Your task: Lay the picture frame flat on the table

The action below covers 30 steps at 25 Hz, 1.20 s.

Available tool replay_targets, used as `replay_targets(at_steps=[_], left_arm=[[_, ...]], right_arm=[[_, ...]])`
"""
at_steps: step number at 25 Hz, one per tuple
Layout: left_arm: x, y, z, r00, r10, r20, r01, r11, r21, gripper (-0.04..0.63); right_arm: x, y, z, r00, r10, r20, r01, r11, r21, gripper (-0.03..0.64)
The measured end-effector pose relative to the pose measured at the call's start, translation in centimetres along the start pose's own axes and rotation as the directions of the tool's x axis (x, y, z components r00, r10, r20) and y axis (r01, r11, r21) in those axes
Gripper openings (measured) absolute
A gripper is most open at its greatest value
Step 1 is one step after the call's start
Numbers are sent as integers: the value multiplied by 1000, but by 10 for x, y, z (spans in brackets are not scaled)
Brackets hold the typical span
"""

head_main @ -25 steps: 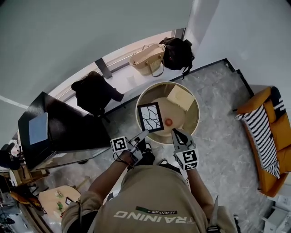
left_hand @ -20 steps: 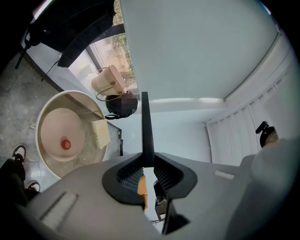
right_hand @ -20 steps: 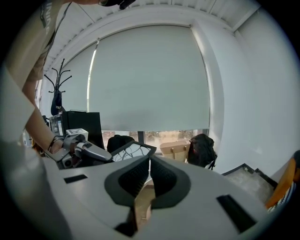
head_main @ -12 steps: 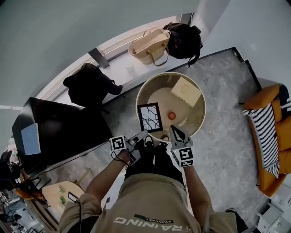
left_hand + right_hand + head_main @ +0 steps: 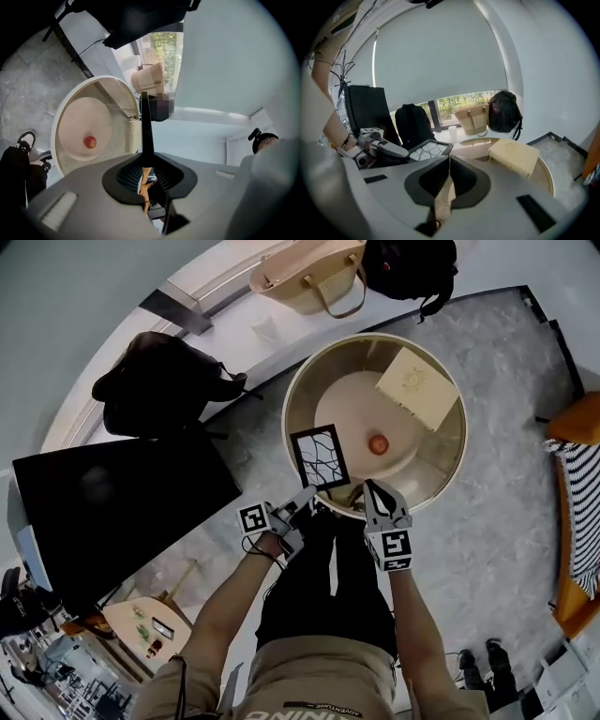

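The left gripper point(image 5: 302, 502) has its jaws pinched narrow on the frame point(image 5: 320, 456), which juts out ahead of them over the near rim of the bench point(image 5: 292, 399). The right gripper point(image 5: 377, 491) sits beside it, jaws together and empty. The frame looks mid-carry. The next move, I judge, is to lower it flat beyond the jaws, then let go.

Looks like an office lounge to me: round table point(image 5: 450, 474), orange sofa point(image 5: 574, 427) with a striped cushion point(image 5: 583, 512), grey stone-look floor point(image 5: 506, 352). There's also a big black desk point(image 5: 112, 512), a roller blind point(image 5: 440, 56) over the window, and a tote bag point(image 5: 305, 277) and backpack point(image 5: 412, 263) parked on the sill point(image 5: 300, 329).
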<state>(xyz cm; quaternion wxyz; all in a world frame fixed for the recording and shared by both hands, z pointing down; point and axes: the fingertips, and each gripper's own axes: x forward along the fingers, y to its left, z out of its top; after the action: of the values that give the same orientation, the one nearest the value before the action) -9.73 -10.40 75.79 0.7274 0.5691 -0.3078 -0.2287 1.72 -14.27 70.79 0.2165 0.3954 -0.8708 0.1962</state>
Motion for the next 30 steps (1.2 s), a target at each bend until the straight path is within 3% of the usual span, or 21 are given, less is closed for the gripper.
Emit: replay_targets(at_steps=[8,18,23,30], left_arm=[[9,93,16,997,76,-8,-76,997,4,74],[11,126,20,990,138,-32,-136,990,44,74],[13,145,13,953,298,-60,-286,946,154,74],[18,151,7,911,412,-31,-398,894,205,77]], right_arm=[[43,-12,-79,998,-34,-55,37,997,61,9],[50,6,-100,998,7,-63,-2,997,80,9],[52,11,-101,998,25,-60,-20,996,92,9],[55,13,-107,996,55,-65,-48,994,103,9]])
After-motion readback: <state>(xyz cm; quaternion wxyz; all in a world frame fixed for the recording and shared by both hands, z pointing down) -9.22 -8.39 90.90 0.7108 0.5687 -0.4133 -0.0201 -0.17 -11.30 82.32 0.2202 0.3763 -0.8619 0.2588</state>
